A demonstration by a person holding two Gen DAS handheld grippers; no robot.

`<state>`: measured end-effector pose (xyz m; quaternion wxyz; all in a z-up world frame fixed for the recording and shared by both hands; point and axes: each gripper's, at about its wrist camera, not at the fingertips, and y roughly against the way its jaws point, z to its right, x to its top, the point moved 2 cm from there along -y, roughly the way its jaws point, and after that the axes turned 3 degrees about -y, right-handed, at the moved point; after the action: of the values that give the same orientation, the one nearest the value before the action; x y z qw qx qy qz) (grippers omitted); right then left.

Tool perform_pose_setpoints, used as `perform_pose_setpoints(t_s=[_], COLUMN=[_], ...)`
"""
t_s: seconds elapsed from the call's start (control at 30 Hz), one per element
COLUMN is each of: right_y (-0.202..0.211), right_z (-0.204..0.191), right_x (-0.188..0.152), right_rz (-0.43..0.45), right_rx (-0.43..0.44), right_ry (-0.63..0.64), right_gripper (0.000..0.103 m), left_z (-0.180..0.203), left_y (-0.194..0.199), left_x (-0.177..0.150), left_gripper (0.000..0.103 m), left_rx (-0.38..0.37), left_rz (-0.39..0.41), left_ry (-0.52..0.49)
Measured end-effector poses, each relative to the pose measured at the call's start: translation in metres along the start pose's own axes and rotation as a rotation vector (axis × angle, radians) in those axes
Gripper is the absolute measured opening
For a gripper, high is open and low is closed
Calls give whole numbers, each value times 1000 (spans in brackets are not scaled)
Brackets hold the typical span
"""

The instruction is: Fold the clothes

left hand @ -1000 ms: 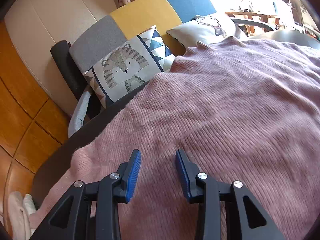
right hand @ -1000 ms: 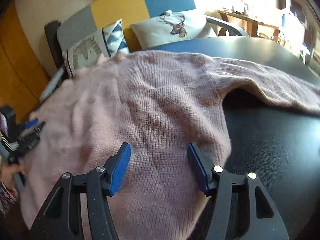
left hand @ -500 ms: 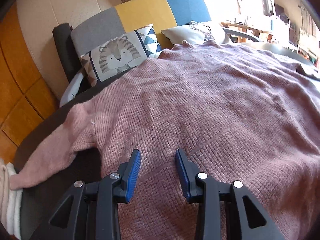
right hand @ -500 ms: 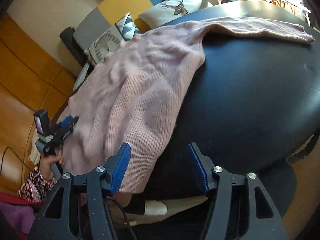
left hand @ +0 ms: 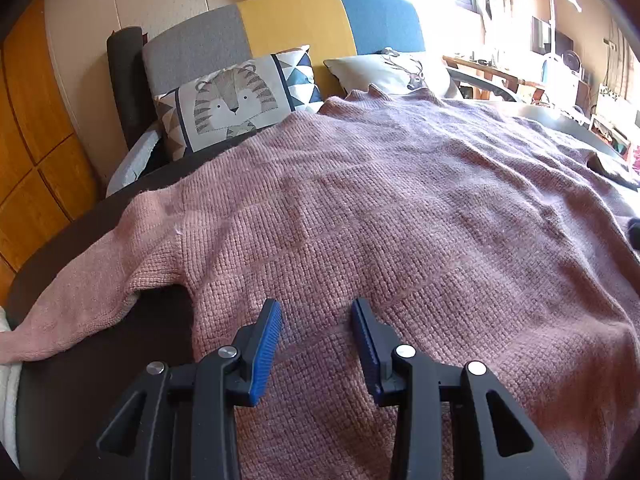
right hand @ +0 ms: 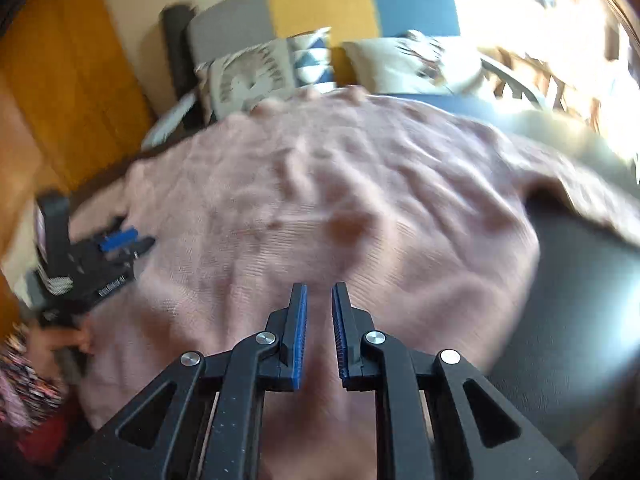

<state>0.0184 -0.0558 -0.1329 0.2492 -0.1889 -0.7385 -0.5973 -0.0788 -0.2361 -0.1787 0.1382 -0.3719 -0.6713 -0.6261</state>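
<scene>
A pink knit sweater (left hand: 380, 220) lies spread flat over a dark round table (left hand: 120, 360). Its left sleeve (left hand: 80, 308) trails off toward the table's left edge. My left gripper (left hand: 316, 306) hovers open just above the sweater's body, close to that sleeve's armpit, with nothing pinched. The right wrist view is blurred by motion. There my right gripper (right hand: 319, 287) is over the sweater (right hand: 340, 200) with its jaws closing to a narrow gap, and I see cloth behind the gap but no pinch. The left gripper (right hand: 116, 240) shows at the sweater's left side, held by a hand (right hand: 76, 344).
Behind the table stands a sofa (left hand: 296, 20) with a grey, yellow and blue back, a tiger cushion (left hand: 236, 104) and a deer cushion (left hand: 400, 68). Wooden wall panels (left hand: 32, 120) run along the left. A cluttered desk (left hand: 500, 72) is at the far right. A patterned sleeve (right hand: 24, 380) is at lower left.
The left gripper first slid toward the left sleeve, then held still. The right gripper swung from the table's bare right edge back over the sweater, and its jaws narrowed.
</scene>
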Motion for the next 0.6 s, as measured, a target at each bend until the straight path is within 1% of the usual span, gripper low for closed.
perform_pose_setpoints(t_s=[0.03, 0.07, 0.13, 0.17, 0.23, 0.3, 0.33, 0.37, 0.43, 0.5, 0.53, 0.6], right_y=[-11, -16, -26, -25, 2, 35, 51, 67, 82, 79, 74, 57], right_z=[-16, -25, -42, -45, -31, 4, 27, 52, 100, 132, 145, 153], right_x=[-1, -5, -12, -15, -19, -24, -29, -34, -47, -60, -66, -75], right_rz=[-26, -50, -100, -103, -25, 59, 92, 121, 130, 90, 59, 10], right_rx=[13, 47, 115, 144, 170, 161, 136, 114, 79, 61, 66, 144], right_ry=[44, 62, 96, 107, 93, 17, -49, -123, -284, -400, -447, -518], right_gripper=[15, 20, 27, 27, 27, 42, 56, 63, 63, 63, 63, 61], left_z=[0, -1, -2, -3, -6, -8, -8, -8, -7, -5, -5, -4], left_y=[0, 0, -1, -1, -2, -2, -2, -2, -2, -2, -2, -2], left_x=[0, 0, 0, 0, -1, -1, -1, -1, -1, -1, -1, -1], left_gripper=[38, 38, 38, 38, 38, 39, 39, 39, 39, 39, 39, 39], left_rx=[-3, -6, -13, -16, -35, -50, -51, -52, -46, -39, -36, -31], left_rz=[0, 0, 1, 1, 0, -1, -1, 0, 0, 0, 1, 0], left_ry=[3, 5, 11, 14, 33, 48, 50, 51, 47, 42, 39, 35])
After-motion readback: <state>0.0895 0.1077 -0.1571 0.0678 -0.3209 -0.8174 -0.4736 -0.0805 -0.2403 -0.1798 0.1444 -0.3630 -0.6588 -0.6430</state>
